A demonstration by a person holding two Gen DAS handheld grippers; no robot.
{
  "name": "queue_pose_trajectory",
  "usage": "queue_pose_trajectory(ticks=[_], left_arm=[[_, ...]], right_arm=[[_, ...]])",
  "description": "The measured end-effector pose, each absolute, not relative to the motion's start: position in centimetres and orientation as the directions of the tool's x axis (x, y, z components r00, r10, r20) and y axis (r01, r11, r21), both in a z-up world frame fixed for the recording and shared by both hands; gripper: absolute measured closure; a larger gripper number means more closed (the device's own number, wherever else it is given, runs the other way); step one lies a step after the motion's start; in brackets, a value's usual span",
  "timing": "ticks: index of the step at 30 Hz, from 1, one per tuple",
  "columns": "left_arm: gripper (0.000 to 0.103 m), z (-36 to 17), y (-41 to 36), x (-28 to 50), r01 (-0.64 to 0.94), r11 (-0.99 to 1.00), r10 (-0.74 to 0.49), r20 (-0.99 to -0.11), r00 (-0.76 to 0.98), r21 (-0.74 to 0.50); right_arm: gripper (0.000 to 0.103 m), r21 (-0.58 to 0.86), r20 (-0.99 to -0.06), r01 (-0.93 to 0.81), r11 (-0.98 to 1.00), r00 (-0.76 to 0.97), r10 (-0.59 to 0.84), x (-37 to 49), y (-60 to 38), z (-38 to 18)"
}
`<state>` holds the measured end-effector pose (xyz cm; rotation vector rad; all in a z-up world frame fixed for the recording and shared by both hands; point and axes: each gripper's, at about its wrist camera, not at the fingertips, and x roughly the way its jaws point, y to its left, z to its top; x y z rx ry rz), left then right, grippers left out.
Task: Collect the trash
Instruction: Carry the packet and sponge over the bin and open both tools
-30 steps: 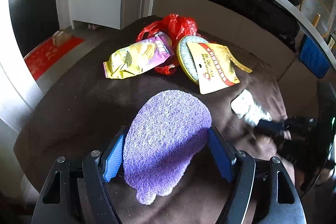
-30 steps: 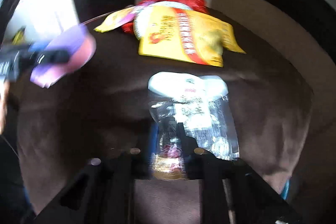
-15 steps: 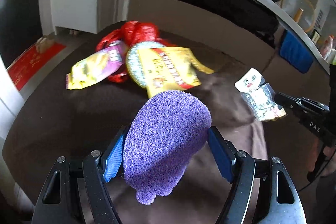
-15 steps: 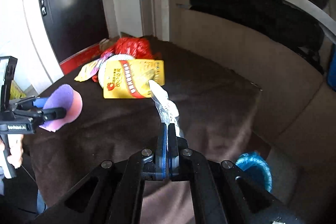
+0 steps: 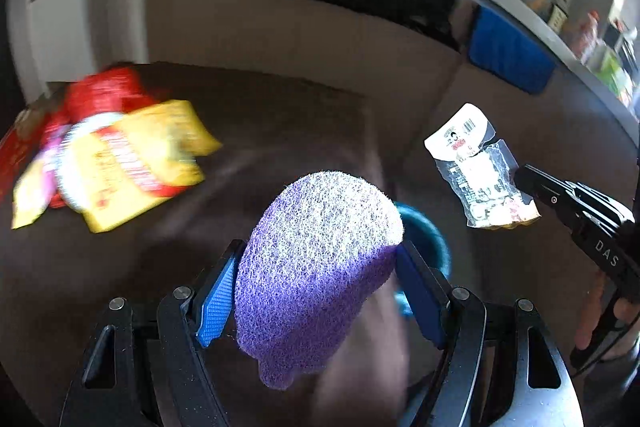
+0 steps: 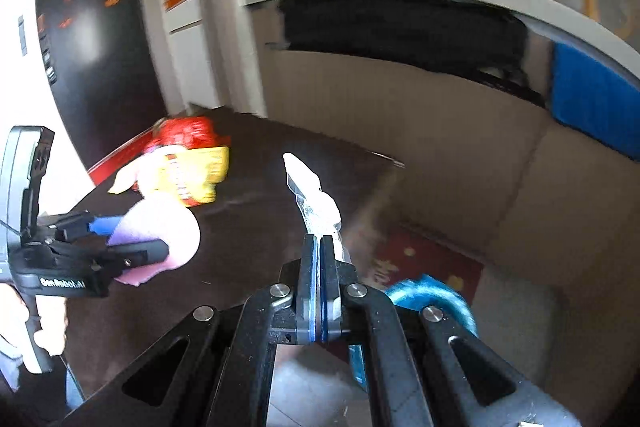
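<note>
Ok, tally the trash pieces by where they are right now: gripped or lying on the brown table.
Gripped: 2 (purple mesh scrubbing pad, clear plastic wrapper with white label)
On table: 4 (yellow card package, red plastic bag, round silver pad, yellow-purple snack bag)
Total: 6

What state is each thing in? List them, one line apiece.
Purple pad: clamped in the left gripper, lifted off the table.
Clear wrapper: pinched in the right gripper, held in the air.
Yellow packet: lying on the table, in a pile.
Red bag: crumpled, at the back of that pile.
Blue bin: on the floor, open.
</note>
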<state>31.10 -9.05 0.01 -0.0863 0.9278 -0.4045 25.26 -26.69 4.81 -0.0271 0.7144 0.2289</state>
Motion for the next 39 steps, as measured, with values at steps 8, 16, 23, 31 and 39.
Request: queue_pose_trajectory(ticks=[8, 16, 23, 31, 39], left_arm=[[0.028, -5.1, -22.2, 34.8, 0.370, 0.884, -0.424, -0.827, 0.370, -0.288], [0.028, -12.9, -29.2, 39.6, 0.305, 0.877, -0.451, -0.857, 0.250, -0.372], [0.027, -19.6, -30.8, 42.7, 0.214, 0.876, -0.466, -0.873, 0.146, -0.432], [0.024, -22.4, -30.9, 43.0, 0.189, 0.915, -0.380, -0.919, 0.107, -0.356], [0.024, -17.8, -30.2, 40.3, 0.301, 0.878, -0.424, -0.896, 0.128, -0.373]], right_arm=[[0.103, 0.115, -0.698, -0.041, 0.993, 0.708, 0.110, 25.1, -37.4, -0.4], [0.103, 0.252, -0.748, 0.084, 0.964, 0.649, 0.139, 26.7, -45.0, -8.2], [0.096, 0.401, -0.763, 0.135, 0.906, 0.596, 0.248, 29.5, -47.8, -15.3], [0.093, 0.404, -0.809, 0.166, 0.900, 0.523, 0.267, 30.8, -47.3, -19.2], [0.087, 0.318, -0.837, 0.160, 0.935, 0.510, 0.197, 28.8, -47.1, -18.1]])
